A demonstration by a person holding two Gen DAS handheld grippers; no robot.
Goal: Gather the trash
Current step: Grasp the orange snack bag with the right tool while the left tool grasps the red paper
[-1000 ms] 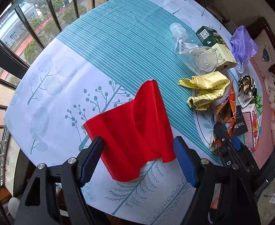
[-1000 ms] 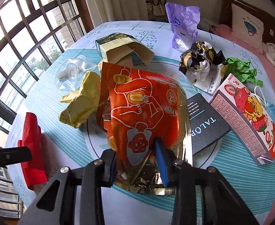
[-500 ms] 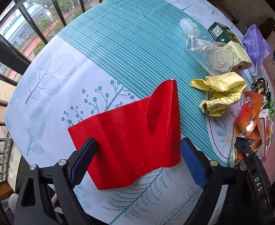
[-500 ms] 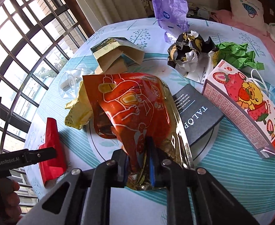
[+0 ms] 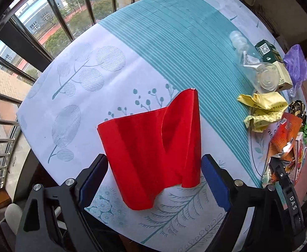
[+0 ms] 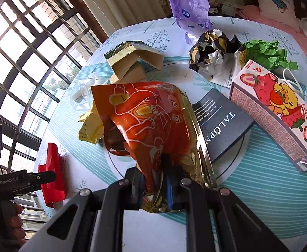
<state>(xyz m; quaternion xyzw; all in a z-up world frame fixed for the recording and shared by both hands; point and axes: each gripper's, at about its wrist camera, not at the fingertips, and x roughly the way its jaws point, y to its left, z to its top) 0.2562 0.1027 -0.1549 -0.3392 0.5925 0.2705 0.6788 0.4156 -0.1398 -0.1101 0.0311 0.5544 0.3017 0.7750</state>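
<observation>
A red folded sheet (image 5: 153, 147) lies near the edge of the round table (image 5: 174, 42). My left gripper (image 5: 154, 180) points straight down over it, open wide, one blue pad on each side of the sheet and neither pressing it. The right wrist view shows the same red sheet (image 6: 52, 168) at the far left, with the left gripper (image 6: 38, 177) over it. My right gripper (image 6: 155, 180) is shut on the crumpled lower end of an orange foil snack bag (image 6: 153, 126), which stands up from the jaws. That bag (image 5: 285, 134) also shows at the left wrist view's right edge.
A yellow wrapper (image 6: 90, 130), a clear plastic bottle (image 5: 258, 71) and an opened green-gold carton (image 6: 132, 63) lie behind the bag. A purple wrapper (image 6: 191, 16), black-gold crumpled paper (image 6: 212, 48), green paper (image 6: 266, 54), a strawberry box (image 6: 279, 109) and a dark booklet (image 6: 222, 126) crowd the right.
My left gripper has spread wider and come closer over the red sheet. My right gripper has closed on the orange bag, whose foil now bunches between the pads.
</observation>
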